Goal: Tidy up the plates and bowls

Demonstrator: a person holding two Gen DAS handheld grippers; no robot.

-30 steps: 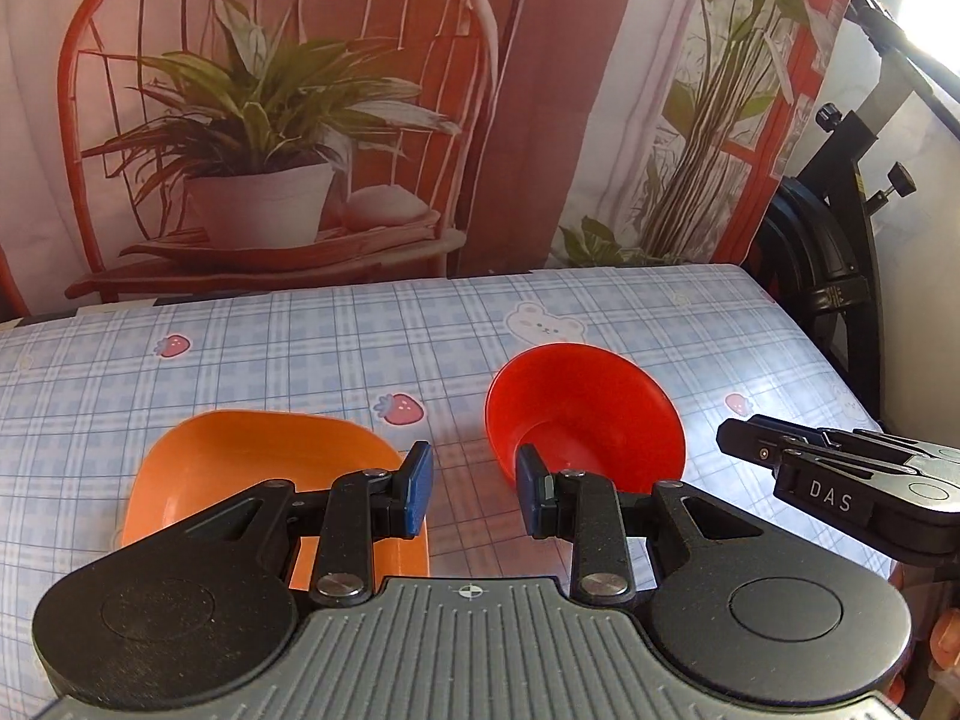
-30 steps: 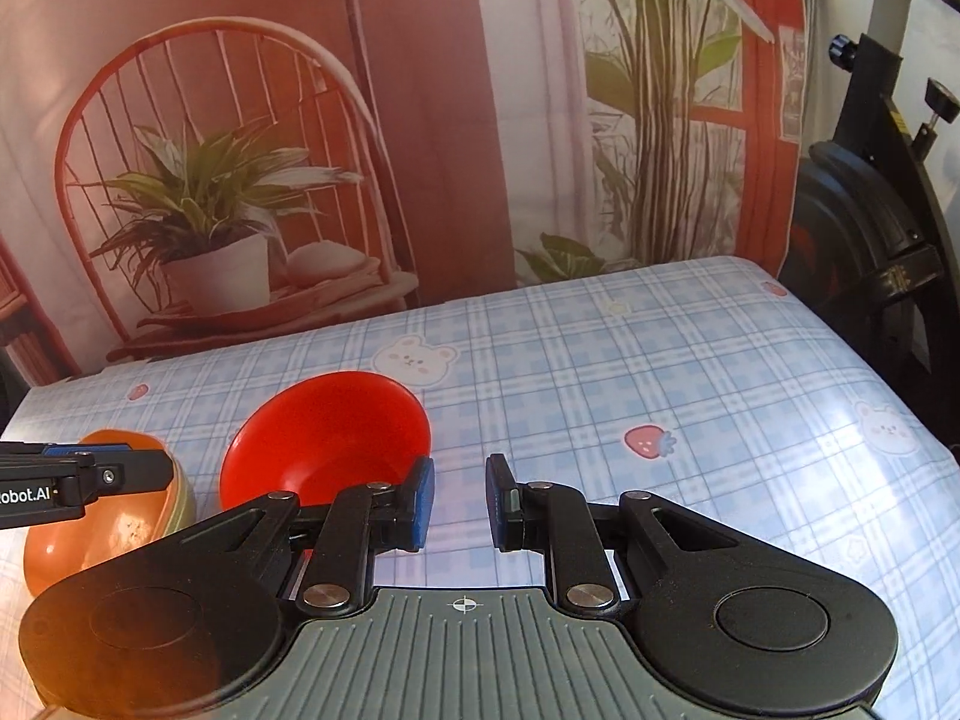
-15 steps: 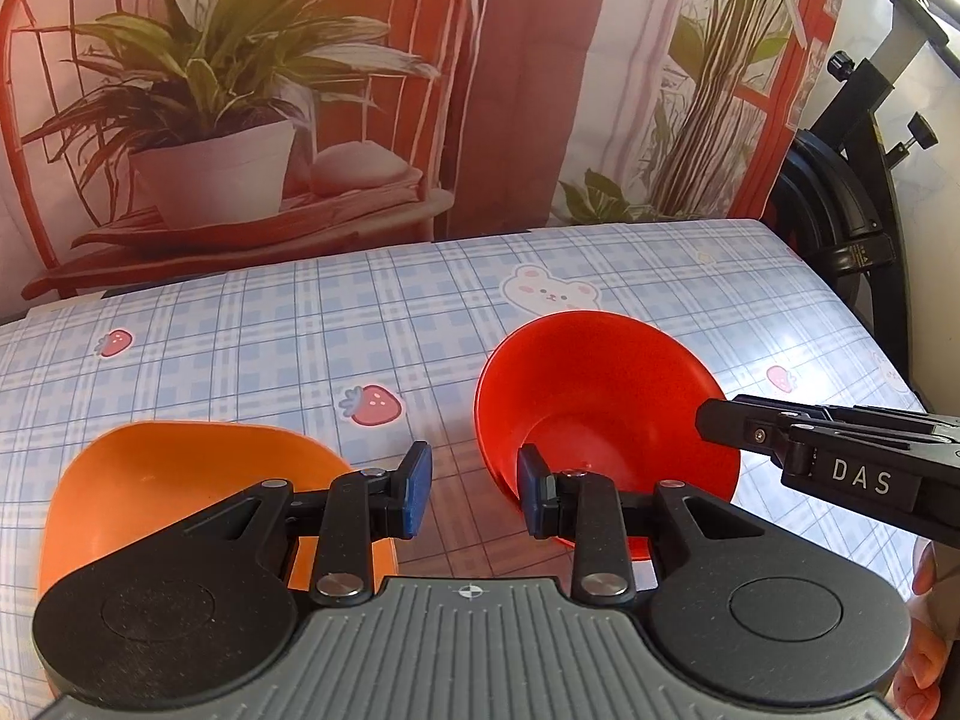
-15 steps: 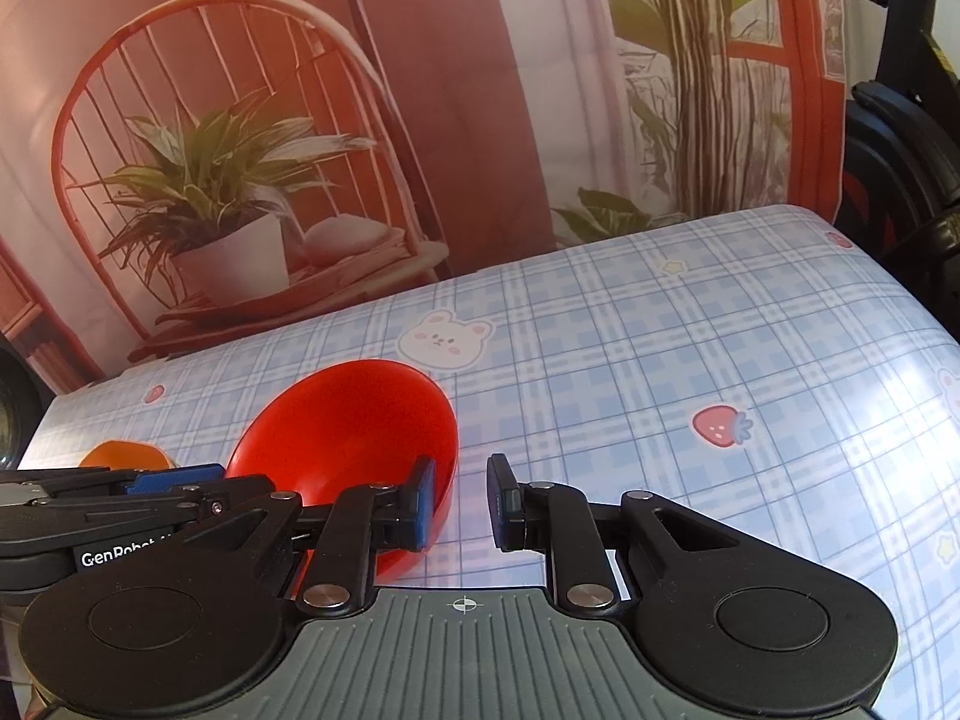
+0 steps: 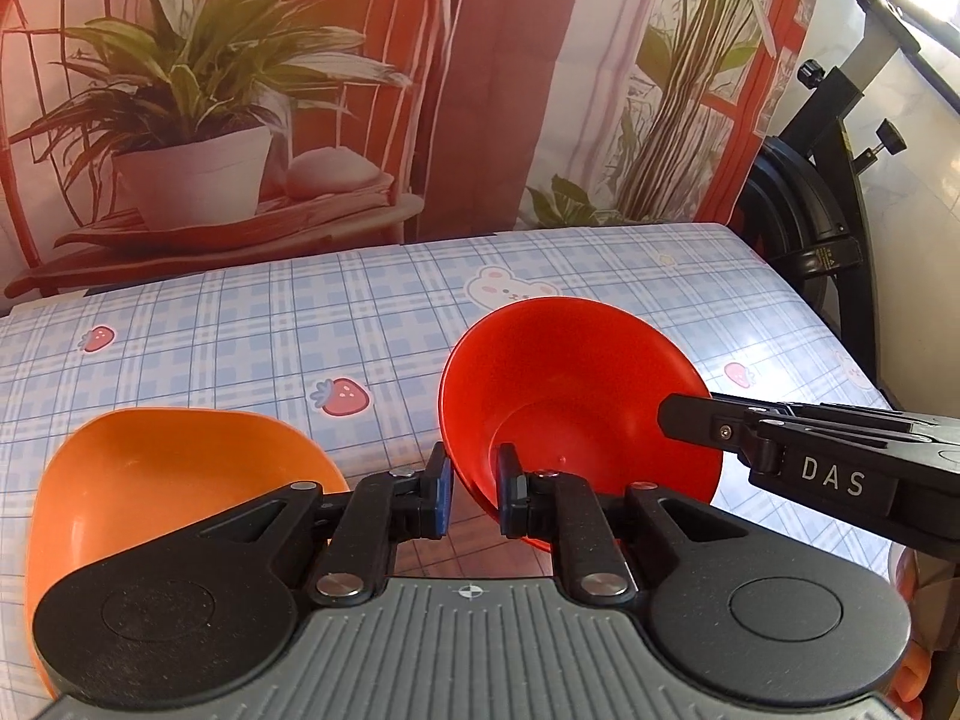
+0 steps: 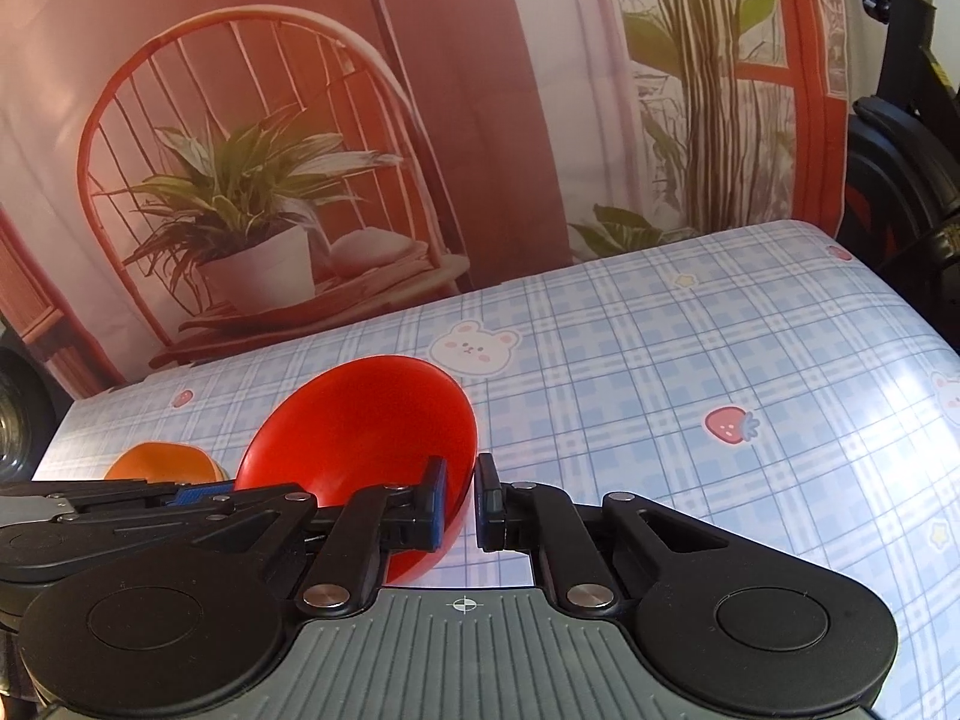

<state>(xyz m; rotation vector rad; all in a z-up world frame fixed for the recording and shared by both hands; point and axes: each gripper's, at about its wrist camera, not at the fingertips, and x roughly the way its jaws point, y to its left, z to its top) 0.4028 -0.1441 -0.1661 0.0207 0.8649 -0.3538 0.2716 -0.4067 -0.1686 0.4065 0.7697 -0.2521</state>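
1. Red bowl (image 5: 576, 396): glossy plastic, round, tilted, near the table's (image 5: 240, 330) front edge.
2. Left gripper (image 5: 474, 495): fingers straddle the bowl's near-left rim with a gap, not pinching.
3. Right gripper (image 6: 461, 501): fingers straddle the right rim; whether they grip it cannot be told.
4. Orange bowl (image 5: 150, 480): front-left, beside the red bowl.

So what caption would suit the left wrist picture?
Left gripper straddling the red bowl's near rim, orange bowl alongside.

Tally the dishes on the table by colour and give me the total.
Red bowl: 1
Orange bowl: 1
Total: 2
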